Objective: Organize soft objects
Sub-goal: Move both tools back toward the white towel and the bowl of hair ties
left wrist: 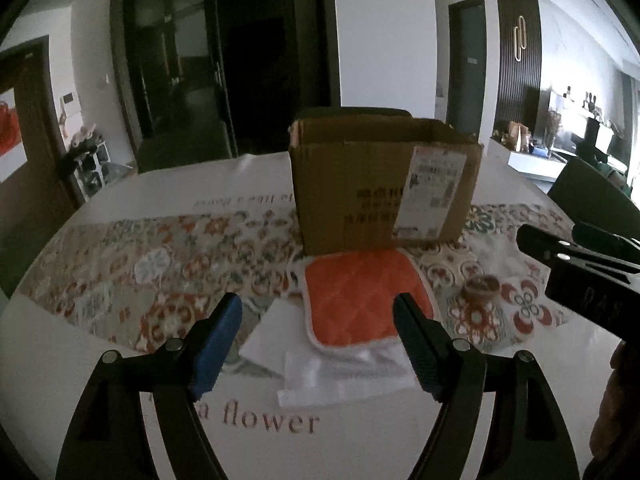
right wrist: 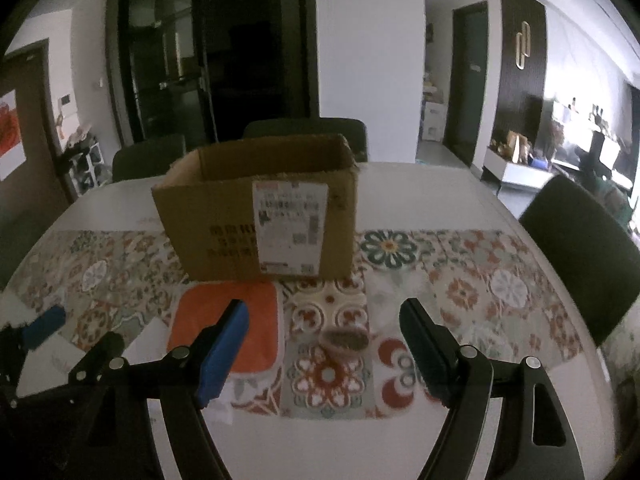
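Note:
An orange quilted pad [left wrist: 360, 292] with a white edge lies on the patterned runner in front of an open cardboard box [left wrist: 380, 184]. My left gripper [left wrist: 320, 308] is open and empty, just short of the pad's near edge. A small round brown soft object [left wrist: 481, 287] lies right of the pad. In the right wrist view my right gripper [right wrist: 324, 320] is open and empty above that brown object [right wrist: 345, 340], with the pad [right wrist: 256, 312] to its left and the box [right wrist: 260, 216] behind.
A white cloth or paper [left wrist: 344, 376] lies under the pad's near edge. The floral runner [right wrist: 460, 280] crosses a white table [right wrist: 360, 440]. Dark chairs [right wrist: 580, 240] stand at the far and right sides. The right gripper's body [left wrist: 580, 264] shows at right.

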`<state>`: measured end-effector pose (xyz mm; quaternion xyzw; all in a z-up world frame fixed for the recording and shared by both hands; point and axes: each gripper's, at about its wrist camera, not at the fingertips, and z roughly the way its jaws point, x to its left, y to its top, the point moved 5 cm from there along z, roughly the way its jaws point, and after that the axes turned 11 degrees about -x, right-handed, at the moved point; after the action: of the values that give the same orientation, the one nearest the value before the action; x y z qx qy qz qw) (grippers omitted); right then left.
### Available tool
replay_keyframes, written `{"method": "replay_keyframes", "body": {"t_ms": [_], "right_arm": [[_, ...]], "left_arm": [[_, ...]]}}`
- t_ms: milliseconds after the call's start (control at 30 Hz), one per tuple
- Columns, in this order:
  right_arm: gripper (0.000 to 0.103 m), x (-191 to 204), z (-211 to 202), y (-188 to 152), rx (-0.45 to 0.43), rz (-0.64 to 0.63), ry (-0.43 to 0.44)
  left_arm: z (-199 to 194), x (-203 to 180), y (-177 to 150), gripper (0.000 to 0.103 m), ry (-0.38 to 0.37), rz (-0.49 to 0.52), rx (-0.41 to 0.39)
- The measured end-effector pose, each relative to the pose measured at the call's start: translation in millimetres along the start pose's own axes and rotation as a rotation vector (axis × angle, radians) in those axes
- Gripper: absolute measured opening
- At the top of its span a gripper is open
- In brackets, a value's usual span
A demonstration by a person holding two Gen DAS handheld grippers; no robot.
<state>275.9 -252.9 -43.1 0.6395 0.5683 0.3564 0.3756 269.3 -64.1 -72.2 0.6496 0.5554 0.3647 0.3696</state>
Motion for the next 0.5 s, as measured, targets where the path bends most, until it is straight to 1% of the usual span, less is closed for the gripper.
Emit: {"method": "replay_keyframes", "body": {"t_ms": [133,267,400,500], "right_arm": [[0.079,-4.8,-13.3,-18.5,-0.022,-0.007,-0.021],[0.079,-9.8,-26.4,-37.1,-0.023,0.017,0.008],[0.079,-20.3,-34.9,-50.7,-0.014,0.029,-0.013],[0.079,-27.3,-39.9,-61.7,-0.016,0.029,-0.044]], "left_arm": [[-10.7,-4.4,-13.9,0.078,0.015,0.016,-0.003],[-19.5,-11.4,-28.1,0.078,-0.011,-0.01,0.012],[-25.2,-18.5,-42.5,0.078,-0.015,-0.029,0.03],[-26.3,-23.8,-50.0,0.078,-0.007,-0.025,0.037]]}}
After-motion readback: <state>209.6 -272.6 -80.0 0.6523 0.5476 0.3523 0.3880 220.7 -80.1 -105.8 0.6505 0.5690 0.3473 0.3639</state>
